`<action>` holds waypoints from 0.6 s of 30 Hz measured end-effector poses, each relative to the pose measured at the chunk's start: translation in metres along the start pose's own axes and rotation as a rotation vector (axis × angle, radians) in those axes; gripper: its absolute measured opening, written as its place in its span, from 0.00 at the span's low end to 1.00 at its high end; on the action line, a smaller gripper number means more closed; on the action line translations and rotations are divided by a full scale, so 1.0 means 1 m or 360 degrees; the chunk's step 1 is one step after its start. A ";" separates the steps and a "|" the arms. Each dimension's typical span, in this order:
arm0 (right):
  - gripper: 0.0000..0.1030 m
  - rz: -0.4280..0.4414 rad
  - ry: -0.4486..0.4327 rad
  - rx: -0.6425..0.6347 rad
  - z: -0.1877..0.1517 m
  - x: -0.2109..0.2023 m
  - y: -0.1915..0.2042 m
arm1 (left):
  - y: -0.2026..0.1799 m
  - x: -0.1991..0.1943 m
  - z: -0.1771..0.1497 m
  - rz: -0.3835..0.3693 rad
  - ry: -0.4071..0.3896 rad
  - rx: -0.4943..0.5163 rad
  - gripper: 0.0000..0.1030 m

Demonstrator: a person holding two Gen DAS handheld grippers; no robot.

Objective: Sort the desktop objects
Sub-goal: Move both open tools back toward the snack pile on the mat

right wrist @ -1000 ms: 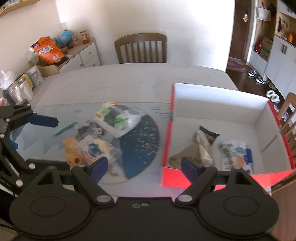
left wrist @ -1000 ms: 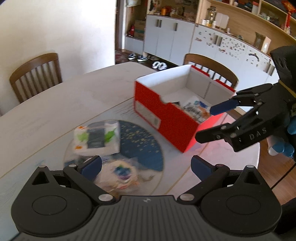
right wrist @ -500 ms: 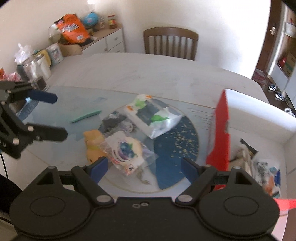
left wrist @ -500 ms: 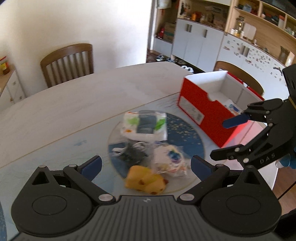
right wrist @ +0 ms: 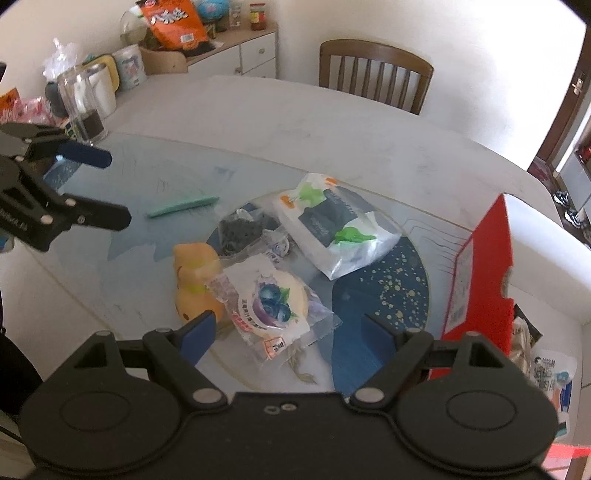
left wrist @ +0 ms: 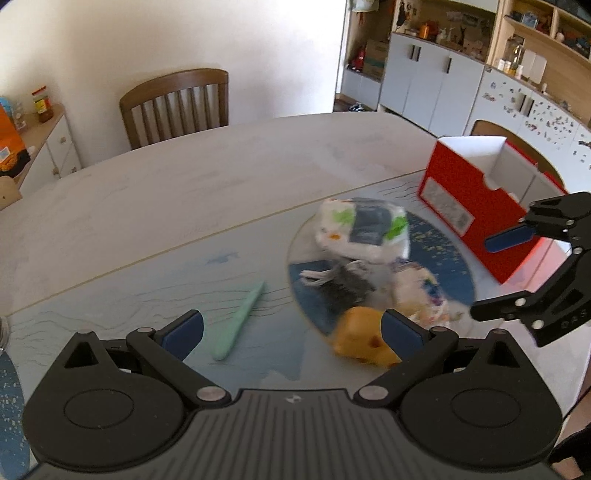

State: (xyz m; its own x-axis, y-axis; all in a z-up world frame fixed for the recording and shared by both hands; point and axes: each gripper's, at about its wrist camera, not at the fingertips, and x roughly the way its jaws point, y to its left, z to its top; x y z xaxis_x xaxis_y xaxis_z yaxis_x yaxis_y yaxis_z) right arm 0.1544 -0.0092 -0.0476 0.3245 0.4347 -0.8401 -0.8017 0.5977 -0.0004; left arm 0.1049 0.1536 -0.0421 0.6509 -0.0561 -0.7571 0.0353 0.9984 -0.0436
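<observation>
A pile lies on a blue round mat: a blueberry pastry packet, a yellow duck toy, a dark crumpled packet and a white-green bag. A green stick lies to the left. The red box stands right, with packets inside. My right gripper is open, just above the pastry packet. My left gripper is open, near the duck and the stick. It also shows in the right wrist view, open, left of the pile.
A wooden chair stands at the table's far side. A glass jar, cups and snack bags crowd the left end. White cabinets and another chair stand behind the box.
Both grippers have swung left, away from the red box and towards the pile. The right gripper now hangs over the pastry packet; the left now faces the duck and the green stick.
</observation>
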 end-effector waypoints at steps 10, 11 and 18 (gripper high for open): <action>0.83 0.0012 0.0045 -0.0102 0.006 0.016 0.005 | 0.019 0.023 -0.007 0.0056 0.0038 0.0026 1.00; 0.83 0.0011 0.0048 -0.0114 0.006 0.018 0.005 | 0.020 0.025 -0.008 0.0062 0.0044 0.0034 1.00; 0.80 0.0020 0.0102 -0.0196 0.008 0.036 0.004 | 0.029 0.042 -0.012 0.0071 0.0044 0.0083 1.00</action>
State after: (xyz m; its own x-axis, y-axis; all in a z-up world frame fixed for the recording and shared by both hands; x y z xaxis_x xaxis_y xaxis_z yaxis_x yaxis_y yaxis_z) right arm 0.1671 0.0146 -0.0734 0.2842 0.3954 -0.8734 -0.8623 0.5036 -0.0526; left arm 0.1243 0.1803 -0.0829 0.6314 -0.0107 -0.7753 0.0464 0.9986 0.0240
